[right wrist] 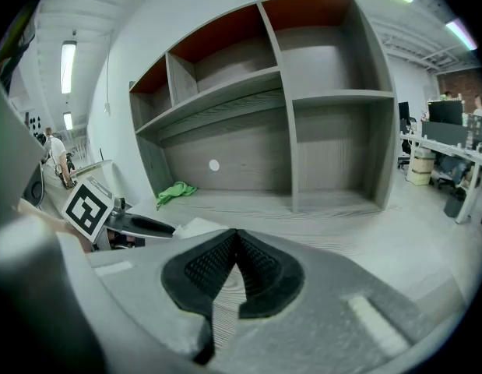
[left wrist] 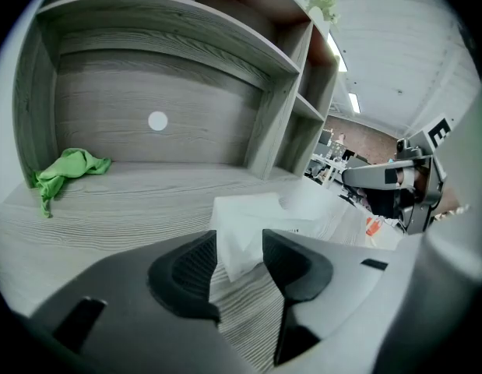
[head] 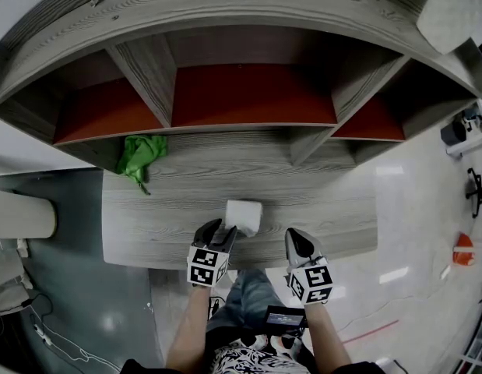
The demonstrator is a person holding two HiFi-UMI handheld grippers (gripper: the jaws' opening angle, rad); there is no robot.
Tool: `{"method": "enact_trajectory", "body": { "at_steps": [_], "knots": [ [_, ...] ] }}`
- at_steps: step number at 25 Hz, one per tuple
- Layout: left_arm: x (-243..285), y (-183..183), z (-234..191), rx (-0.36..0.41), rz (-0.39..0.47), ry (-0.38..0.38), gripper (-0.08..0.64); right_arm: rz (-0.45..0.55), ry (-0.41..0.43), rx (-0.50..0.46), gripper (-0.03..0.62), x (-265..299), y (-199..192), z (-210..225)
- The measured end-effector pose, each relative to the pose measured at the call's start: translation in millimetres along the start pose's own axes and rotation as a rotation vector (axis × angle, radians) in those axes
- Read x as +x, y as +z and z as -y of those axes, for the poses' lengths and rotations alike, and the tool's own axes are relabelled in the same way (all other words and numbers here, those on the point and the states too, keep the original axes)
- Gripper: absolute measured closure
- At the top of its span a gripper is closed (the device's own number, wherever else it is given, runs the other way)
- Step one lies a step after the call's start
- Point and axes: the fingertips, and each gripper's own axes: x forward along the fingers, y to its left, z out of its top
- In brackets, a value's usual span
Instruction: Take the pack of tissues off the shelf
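Observation:
The white pack of tissues [head: 244, 215] lies on the grey wooden desk surface [head: 326, 201] below the shelf cubbies, close to the front edge. My left gripper [head: 223, 230] is at its near left corner. In the left gripper view the jaws [left wrist: 239, 252] stand apart, with a corner of the pack [left wrist: 248, 224] lying loose between the pads. My right gripper [head: 299, 240] hovers over the front edge to the right of the pack, its pads [right wrist: 235, 248] closed together with nothing in them. The pack [right wrist: 190, 227] also shows beside the left gripper [right wrist: 139, 226] in the right gripper view.
A crumpled green cloth [head: 143, 153] lies at the back left of the desk surface. Above it, the shelf unit [head: 248, 92] has several open cubbies with red backs. The person's legs are below the desk edge, over a pale floor.

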Motion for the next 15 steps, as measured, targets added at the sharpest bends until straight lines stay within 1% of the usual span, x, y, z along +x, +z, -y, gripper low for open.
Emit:
{"method": "enact_trajectory", "body": {
  "at_steps": [5,11,15],
  "knots": [
    [-7,15,0,0.005,0.036,0.0,0.394,0.006,0.0,-0.006,0.589,-2,4,-1],
    [-20,36,1,-0.022,0.097,-0.006,0.394,0.03,0.01,-0.027,0.589,-5,18,-9],
    [-34,54,3,-0.014,0.153,0.015,0.394,0.054,0.013,-0.039,0.589,-10,31,-14]
  ]
}}
